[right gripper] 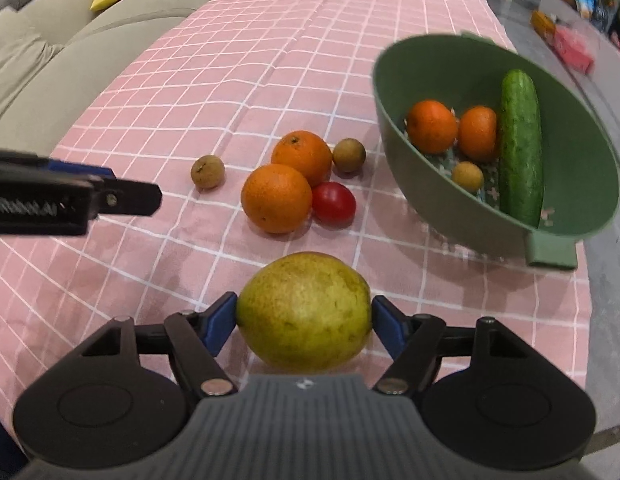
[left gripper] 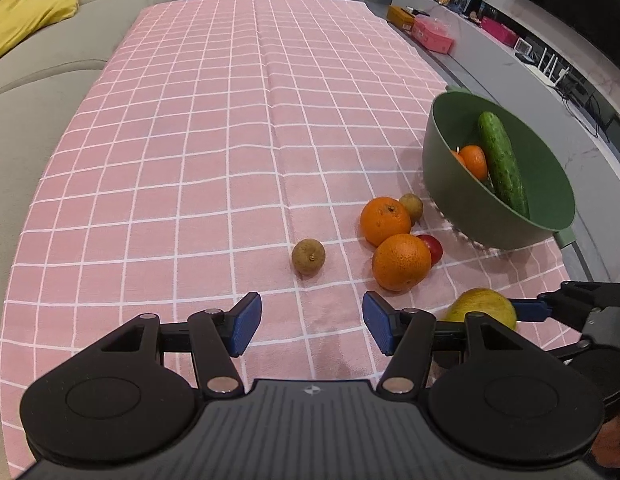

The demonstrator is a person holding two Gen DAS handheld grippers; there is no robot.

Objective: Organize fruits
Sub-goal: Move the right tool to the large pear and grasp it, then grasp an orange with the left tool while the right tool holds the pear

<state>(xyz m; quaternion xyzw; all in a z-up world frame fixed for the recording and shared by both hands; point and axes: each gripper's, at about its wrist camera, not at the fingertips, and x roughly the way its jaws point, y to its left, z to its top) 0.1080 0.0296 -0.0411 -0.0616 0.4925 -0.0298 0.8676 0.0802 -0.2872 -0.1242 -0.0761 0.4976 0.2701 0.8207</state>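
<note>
**Pear clamped in right gripper: slip and bowl-tip risks noted**

Right gripper (right gripper: 304,322): the blue pads sit against the two sides of the pear (right gripper: 304,316), jaws closed on it. The pear lies directly between the fingers, close to the tool body. Whether it is lifted clear of the pink checked cloth (right gripper: 150,120) or resting on it cannot be told. Its long axis runs roughly crosswise, from pad to pad; which end carries the stem is not visible.

Left gripper (left gripper: 312,326): jaws wide apart, holding nothing, above bare cloth. The pear shows just to its right.

Ahead of the right gripper and slightly left: two oranges (right gripper: 276,198) touching one another, with a red tomato (right gripper: 334,203) touching the nearer orange on its right. One small brown fruit (right gripper: 208,171) lies apart to the left; a second (right gripper: 349,155) sits just beside the farther orange.

Farther ahead and right: the green bowl (right gripper: 582,184), tilted with its opening facing the tool. It holds two small oranges, one small brown fruit and a cucumber (right gripper: 520,144) lying lengthwise, pointing away.

Risks, as judged:
- The pads contact a rounded, smooth skin at narrow points; a quick swing could let the pear rotate or slip out.
- A low path forward could strike the oranges and set them rolling across the cloth.
- The bowl sits tilted near the table edge; a heavy drop against its near wall could tip or shift it.
- The cucumber takes up the right side of the bowl; the open space lies left of it.
</note>
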